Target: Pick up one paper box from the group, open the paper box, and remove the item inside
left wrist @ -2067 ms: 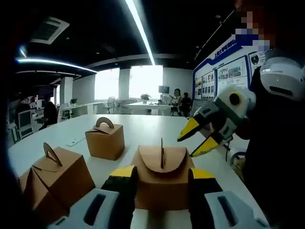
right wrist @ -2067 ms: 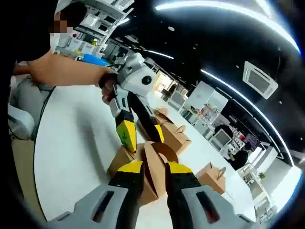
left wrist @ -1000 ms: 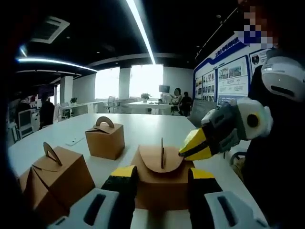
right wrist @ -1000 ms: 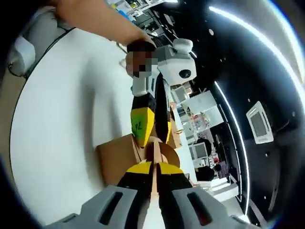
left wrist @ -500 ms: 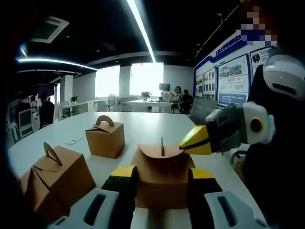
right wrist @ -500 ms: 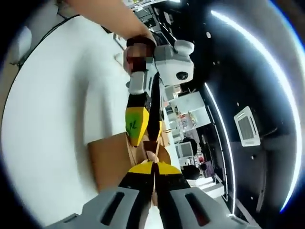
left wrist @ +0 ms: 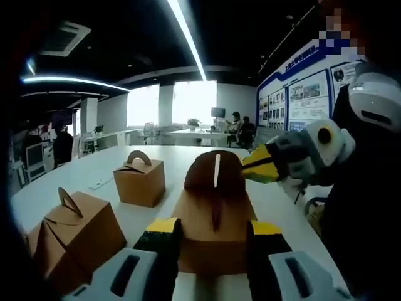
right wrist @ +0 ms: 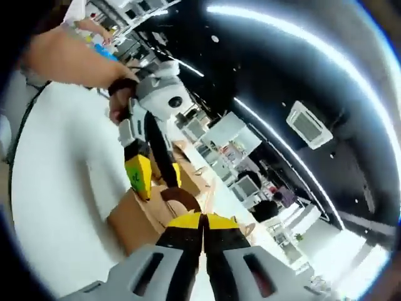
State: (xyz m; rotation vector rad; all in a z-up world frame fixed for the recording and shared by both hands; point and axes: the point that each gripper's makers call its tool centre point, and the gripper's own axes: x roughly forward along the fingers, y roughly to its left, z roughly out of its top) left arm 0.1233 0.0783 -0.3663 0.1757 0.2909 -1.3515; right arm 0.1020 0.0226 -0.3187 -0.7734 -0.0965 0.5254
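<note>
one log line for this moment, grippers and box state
left gripper: open, astride paper box | right gripper: shut on top flap, flap raised | two other boxes on table

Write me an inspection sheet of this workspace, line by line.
Surface: white table, bare in the middle.
Job's things: three brown paper boxes; the near box sits between the left tongs, its top flap raised; a second box and a third box stand closed, handles up.
Clutter: a small flat thing by the second box, too small to tell.
Grippers: left tongs open around the near box; right tongs shut on the top flap.
Cables: a dark cable at the table edge.
Surroundings: office with desks, a poster wall, ceiling light strips, seated people far off.
</note>
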